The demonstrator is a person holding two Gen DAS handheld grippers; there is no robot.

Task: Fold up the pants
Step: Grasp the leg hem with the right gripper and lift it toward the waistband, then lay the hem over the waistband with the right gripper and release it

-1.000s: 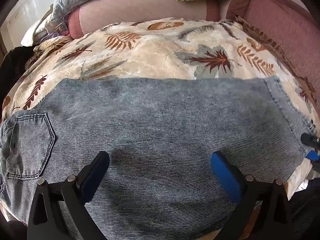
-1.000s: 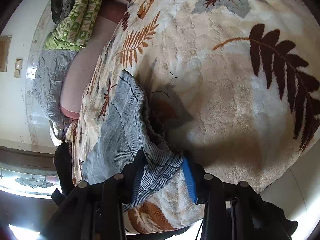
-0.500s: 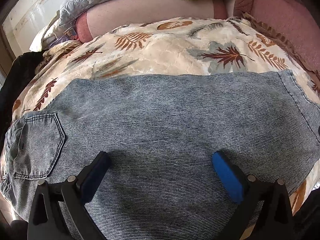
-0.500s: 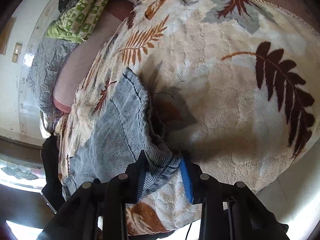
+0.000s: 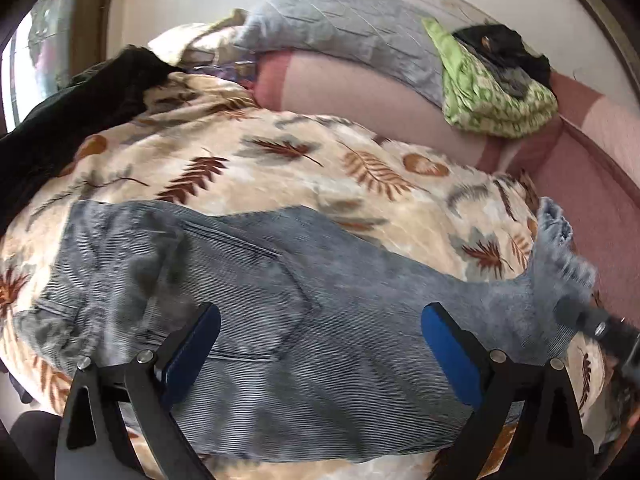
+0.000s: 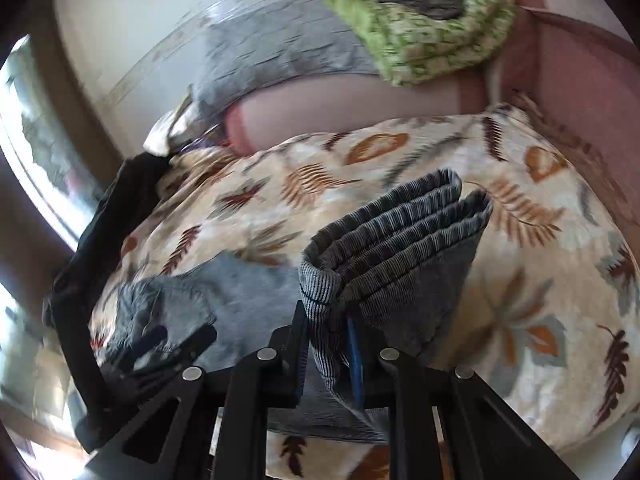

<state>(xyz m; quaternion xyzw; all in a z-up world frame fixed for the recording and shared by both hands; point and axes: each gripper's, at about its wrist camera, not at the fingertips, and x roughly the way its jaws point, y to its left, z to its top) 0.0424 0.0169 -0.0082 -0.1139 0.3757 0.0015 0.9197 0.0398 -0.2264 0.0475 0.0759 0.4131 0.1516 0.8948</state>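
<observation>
The grey-blue denim pants (image 5: 328, 312) lie across a leaf-print blanket (image 5: 280, 176), with a back pocket (image 5: 256, 280) facing up. My left gripper (image 5: 320, 344) hovers over the pocket area, open, with nothing between its blue pads. In the right wrist view my right gripper (image 6: 329, 346) is closing its jaws on the stacked leg hems (image 6: 400, 236), which stand up off the blanket. The left wrist view shows that raised leg end (image 5: 556, 248) at the far right, with the right gripper (image 5: 592, 324) beneath it. The left gripper's finger (image 6: 160, 340) is blurred at the lower left.
The blanket covers a pink sofa (image 5: 580, 184). A grey quilt (image 5: 340, 28), a green patterned cloth (image 5: 492, 96) and dark clothes (image 5: 500, 48) lie on its backrest. A black garment (image 5: 72, 120) lies at the blanket's left edge, by a bright window (image 6: 36, 152).
My right gripper has rolled upright and lifted the leg hems off the blanket, tightening on them. My left gripper has pulled back and shifted towards the pocket end, still open.
</observation>
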